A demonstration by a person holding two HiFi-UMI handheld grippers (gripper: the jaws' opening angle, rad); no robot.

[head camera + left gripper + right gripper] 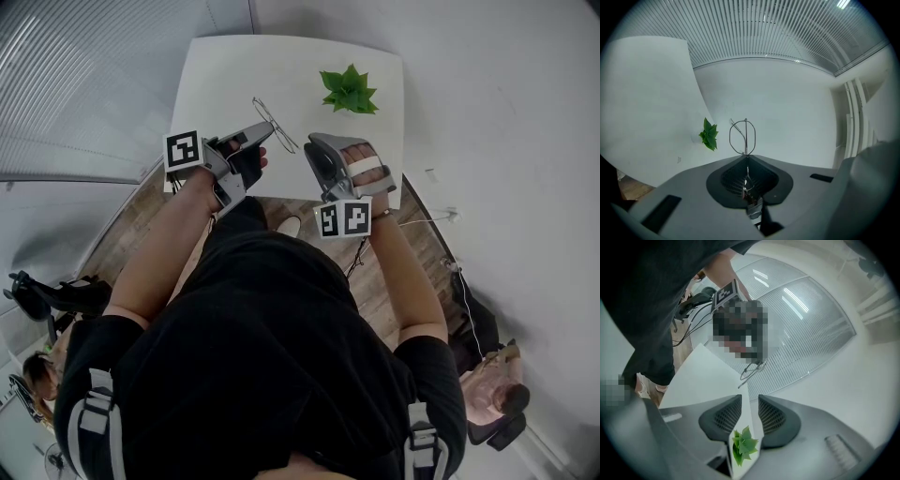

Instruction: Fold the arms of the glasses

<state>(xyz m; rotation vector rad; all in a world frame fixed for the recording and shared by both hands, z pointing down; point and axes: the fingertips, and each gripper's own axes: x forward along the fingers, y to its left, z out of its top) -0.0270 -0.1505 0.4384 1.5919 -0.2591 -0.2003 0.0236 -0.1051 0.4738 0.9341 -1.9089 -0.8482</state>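
The thin wire-framed glasses (281,133) hang over the white table (234,75), pinched at one end by my left gripper (265,129). In the left gripper view its jaws (747,157) are shut on the frame, and one lens rim (743,137) sticks up beyond the tips. My right gripper (312,150) hovers just right of the glasses, apart from them. Its jaws (750,404) stand open with nothing gripped. In that view the glasses (752,369) lie ahead, held up by the other gripper.
A small green plant (349,91) sits on the table's far right part and also shows through the right jaws' gap as plant (743,446). Wooden floor (375,281) lies below the table's near edge. Seated people (497,394) and office chairs (37,300) are off to both sides.
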